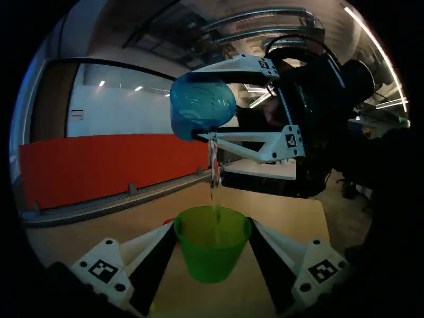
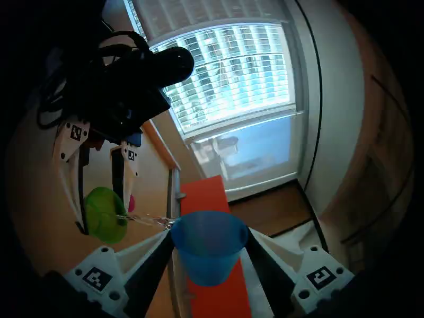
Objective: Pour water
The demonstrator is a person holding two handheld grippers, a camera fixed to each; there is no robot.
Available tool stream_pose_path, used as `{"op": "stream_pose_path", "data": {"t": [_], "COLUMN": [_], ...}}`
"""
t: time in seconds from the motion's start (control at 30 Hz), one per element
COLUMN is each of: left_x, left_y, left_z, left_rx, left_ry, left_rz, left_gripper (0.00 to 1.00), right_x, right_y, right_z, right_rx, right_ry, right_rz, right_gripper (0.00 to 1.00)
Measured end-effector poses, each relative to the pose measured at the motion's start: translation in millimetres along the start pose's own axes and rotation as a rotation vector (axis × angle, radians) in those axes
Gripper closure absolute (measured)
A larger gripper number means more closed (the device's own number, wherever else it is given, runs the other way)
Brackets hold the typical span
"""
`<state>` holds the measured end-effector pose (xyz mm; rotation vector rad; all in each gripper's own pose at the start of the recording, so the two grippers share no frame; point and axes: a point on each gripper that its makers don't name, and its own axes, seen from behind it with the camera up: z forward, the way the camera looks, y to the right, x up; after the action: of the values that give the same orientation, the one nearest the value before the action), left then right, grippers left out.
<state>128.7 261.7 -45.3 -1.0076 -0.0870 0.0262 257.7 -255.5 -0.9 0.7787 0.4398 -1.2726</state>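
- Left gripper [image 1: 212,233]: both fingers are clamped on the sides of the green cup [image 1: 212,254]. The cup is upright with its mouth open, over the wooden table [image 1: 286,209]. Whether its base touches the surface cannot be told.
- Right gripper [image 1: 200,104]: both fingers press on the blue cup [image 1: 204,108], which is held above the green cup and tipped well over.
- Water stream [image 1: 214,169]: a thin thread runs from the blue cup's low edge into the green cup's mouth. There is open air between the two cups.
- Edges: in the left gripper view the table's far and right-hand edges lie near the green cup, with bare tabletop on either side of it. An orange partition [image 1: 106,164] runs along the far left.
- Right gripper view: a bright window [image 2: 233,74] with blinds stands beyond the blue cup. A small pink object [image 2: 131,202], too small to identify, sits just beside the green cup.
- Left gripper view: ceiling pipes [image 1: 254,24] run overhead.
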Motion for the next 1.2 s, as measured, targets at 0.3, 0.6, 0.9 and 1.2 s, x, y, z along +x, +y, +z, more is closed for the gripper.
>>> {"op": "stream_pose_path", "data": {"t": [0.3,0.6,0.9,1.2], "left_x": [0.5,0.3,-0.4,0.5], "left_y": [2.4,3.0,2.9,4.6], "left_z": [0.7,1.3,2.1,2.7], "left_rx": [-0.002,-0.002,-0.002,-0.005], "left_ry": [0.0,-0.002,-0.002,-0.001], "left_rz": [0.002,0.003,0.002,0.003], "left_gripper": [0.11,0.11,0.11,0.11], "right_x": [-0.6,2.4,5.1,4.6], "right_y": [2.2,5.9,7.3,7.7], "right_z": [0.5,0.7,0.7,1.9], "right_rx": [-0.012,-0.023,-0.031,-0.035], "right_ry": [0.0,0.002,0.004,0.004], "right_rz": [-0.048,-0.077,-0.11,-0.139], "right_gripper": [0.08,0.08,0.08,0.08]}}
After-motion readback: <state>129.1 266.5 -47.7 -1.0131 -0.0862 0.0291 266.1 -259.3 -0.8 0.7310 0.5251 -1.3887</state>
